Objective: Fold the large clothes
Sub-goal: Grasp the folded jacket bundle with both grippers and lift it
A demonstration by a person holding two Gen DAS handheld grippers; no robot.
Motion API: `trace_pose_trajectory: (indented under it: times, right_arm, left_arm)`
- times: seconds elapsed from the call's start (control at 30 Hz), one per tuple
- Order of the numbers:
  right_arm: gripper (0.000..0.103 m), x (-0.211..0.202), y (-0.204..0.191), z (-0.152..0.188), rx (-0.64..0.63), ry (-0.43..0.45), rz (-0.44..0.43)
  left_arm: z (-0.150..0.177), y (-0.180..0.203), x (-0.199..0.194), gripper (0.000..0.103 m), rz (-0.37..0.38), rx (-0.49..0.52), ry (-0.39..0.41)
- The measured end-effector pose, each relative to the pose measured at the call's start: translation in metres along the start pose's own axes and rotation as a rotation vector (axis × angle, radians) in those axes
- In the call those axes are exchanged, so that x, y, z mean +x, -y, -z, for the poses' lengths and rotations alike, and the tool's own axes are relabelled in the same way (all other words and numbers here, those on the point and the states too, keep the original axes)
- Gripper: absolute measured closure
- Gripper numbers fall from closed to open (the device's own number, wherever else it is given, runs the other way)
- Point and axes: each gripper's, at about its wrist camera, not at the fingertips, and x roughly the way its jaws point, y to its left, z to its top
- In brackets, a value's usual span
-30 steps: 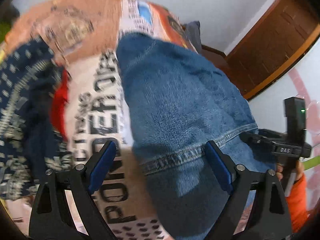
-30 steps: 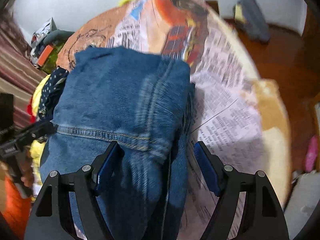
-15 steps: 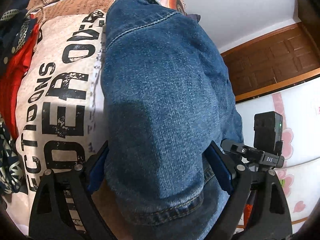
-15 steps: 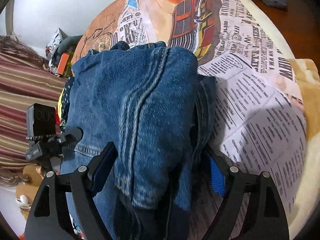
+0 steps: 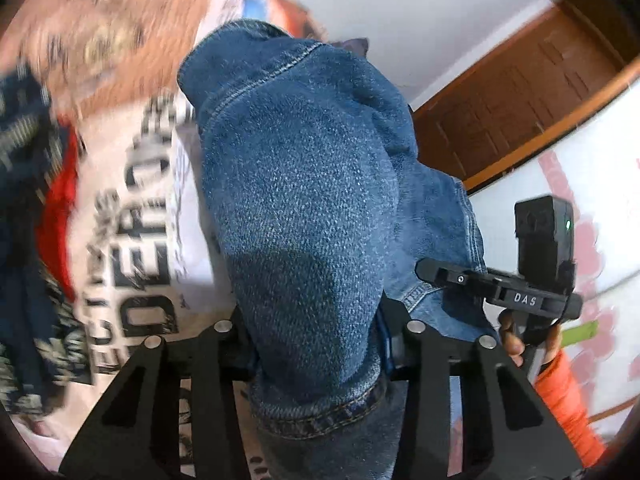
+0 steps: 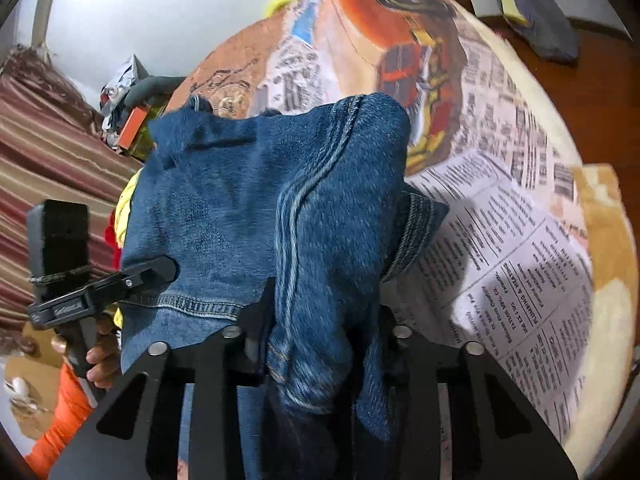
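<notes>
A pair of blue denim jeans (image 5: 304, 208) lies bunched on a bed covered with a newspaper-print blanket (image 5: 132, 216). My left gripper (image 5: 316, 344) is shut on a thick fold of the jeans near a stitched hem. My right gripper (image 6: 320, 336) is shut on another fold of the jeans (image 6: 280, 208), along a side seam. Each gripper shows in the other's view: the right one in the left wrist view (image 5: 500, 292), the left one in the right wrist view (image 6: 100, 288). The denim hides the fingertips.
A pile of dark patterned and red clothes (image 5: 28, 208) lies at the left of the bed. A brown wooden door (image 5: 520, 96) stands at the right. A striped curtain (image 6: 48, 184) and clutter are at the left, and a grey cloth (image 6: 536, 12) lies on the wooden floor.
Both grippers closed from open onto folds of the jeans. The denim has bunched up between the jaws and lifted slightly.
</notes>
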Motion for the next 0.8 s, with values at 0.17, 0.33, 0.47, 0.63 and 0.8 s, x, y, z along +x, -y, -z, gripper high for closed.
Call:
trace_pose_trajectory:
  times: [0.17,0.33,0.47,0.63,0.8]
  right_arm:
    - [0.076,-0.022,-0.042,-0.006,-0.054,0.069,-0.008]
    - [0.077,-0.045,-0.108,-0.015,-0.159,0.172,-0.013]
    - [0.077,-0.048,-0.153,-0.022,-0.208,0.214,-0.025]
    - [0.077,-0.034,-0.199,-0.026,-0.248,0.233,-0.055]
    - [0.077,-0.001,-0.231,-0.028,-0.276,0.221,-0.084]
  left_arm:
    - [-0.005,0.019,-0.060,0.062,-0.040,0.091,0.103]
    - [-0.012,0.014,-0.128,0.062,-0.030,0.090,0.200]
    - [-0.013,-0.003,-0.177,0.062,-0.044,0.091,0.268]
    - [-0.009,-0.027,-0.226,0.062,-0.078,0.085,0.321]
    - [-0.002,-0.062,-0.262,0.062,-0.111,0.056,0.348]
